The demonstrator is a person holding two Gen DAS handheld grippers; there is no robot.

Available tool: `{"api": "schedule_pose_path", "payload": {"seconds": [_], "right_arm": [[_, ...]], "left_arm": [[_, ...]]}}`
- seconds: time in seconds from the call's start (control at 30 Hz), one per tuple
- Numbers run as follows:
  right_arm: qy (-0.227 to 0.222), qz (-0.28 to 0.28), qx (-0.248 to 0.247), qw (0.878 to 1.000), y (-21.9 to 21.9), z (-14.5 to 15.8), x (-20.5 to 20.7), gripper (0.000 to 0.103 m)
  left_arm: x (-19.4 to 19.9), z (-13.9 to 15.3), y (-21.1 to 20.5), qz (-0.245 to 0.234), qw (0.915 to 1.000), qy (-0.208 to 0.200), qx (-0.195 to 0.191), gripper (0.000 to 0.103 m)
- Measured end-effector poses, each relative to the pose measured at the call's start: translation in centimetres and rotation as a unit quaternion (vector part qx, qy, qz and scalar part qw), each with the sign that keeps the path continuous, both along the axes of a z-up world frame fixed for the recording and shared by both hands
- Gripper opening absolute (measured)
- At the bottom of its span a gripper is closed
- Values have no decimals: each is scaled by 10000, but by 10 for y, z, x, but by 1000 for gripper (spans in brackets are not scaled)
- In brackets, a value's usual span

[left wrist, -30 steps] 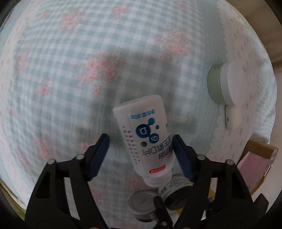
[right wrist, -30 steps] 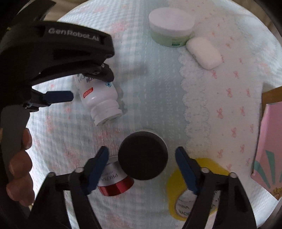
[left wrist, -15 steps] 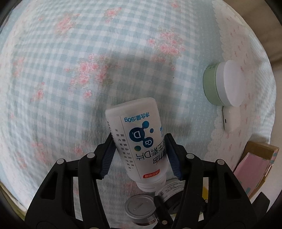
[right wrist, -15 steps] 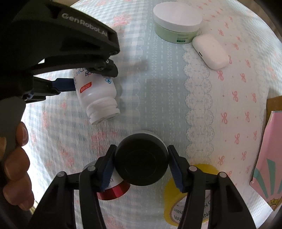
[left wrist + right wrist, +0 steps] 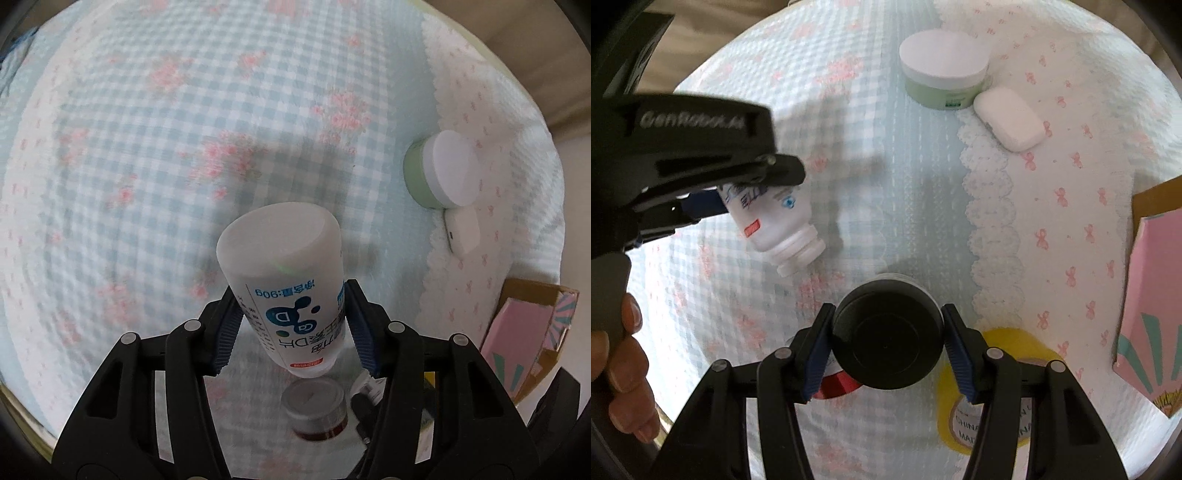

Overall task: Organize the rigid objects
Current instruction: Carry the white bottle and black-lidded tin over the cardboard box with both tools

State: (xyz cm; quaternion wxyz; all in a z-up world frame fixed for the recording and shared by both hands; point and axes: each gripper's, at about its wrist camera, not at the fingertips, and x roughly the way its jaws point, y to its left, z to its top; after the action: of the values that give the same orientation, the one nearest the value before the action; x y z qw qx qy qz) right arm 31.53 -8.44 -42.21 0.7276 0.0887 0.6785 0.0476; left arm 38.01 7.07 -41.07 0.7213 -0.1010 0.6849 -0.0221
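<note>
My left gripper [image 5: 291,332] is shut on a white pill bottle [image 5: 288,288] with blue print, held off the cloth with its base toward the camera. The bottle also shows in the right wrist view [image 5: 775,225], tilted, neck down-right, under the left gripper [image 5: 713,199]. My right gripper [image 5: 886,354] is shut on a black-lidded jar [image 5: 886,336], seen from above its lid.
A green jar with a white lid [image 5: 942,74] and a white case [image 5: 1008,118] lie at the far side. A red can [image 5: 834,387] and a yellow tape roll [image 5: 990,387] sit near my right gripper. A pink box [image 5: 1145,306] lies at right.
My left gripper closed on the pill bottle and lifted it, tilting its base up. My right gripper closed on the black-lidded jar.
</note>
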Motion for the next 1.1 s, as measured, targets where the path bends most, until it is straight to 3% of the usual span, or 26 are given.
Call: {"api": "schedule_pose_path", "payload": {"seconds": [0.3,0.67,0.83,1.1], "right_arm": [[-347,-177,-25,9992,-11,51,-18,53],[-790,-246,-129,9965,-16,148,-65,53],[-978,-398,-144,9943,-38,190,-89,53],[-1214,-714,-72,9900,-96,224,-122,53]], "left_arm": [[-35,72,23,-193,9984,-524,-75,50],[-87,158,21,-617,9912,-1145,-267,50],[-110,192,1,-767,9871,-1325,-475,50],[-142,224,-62,-916,9818,-1529,-652,50]]}}
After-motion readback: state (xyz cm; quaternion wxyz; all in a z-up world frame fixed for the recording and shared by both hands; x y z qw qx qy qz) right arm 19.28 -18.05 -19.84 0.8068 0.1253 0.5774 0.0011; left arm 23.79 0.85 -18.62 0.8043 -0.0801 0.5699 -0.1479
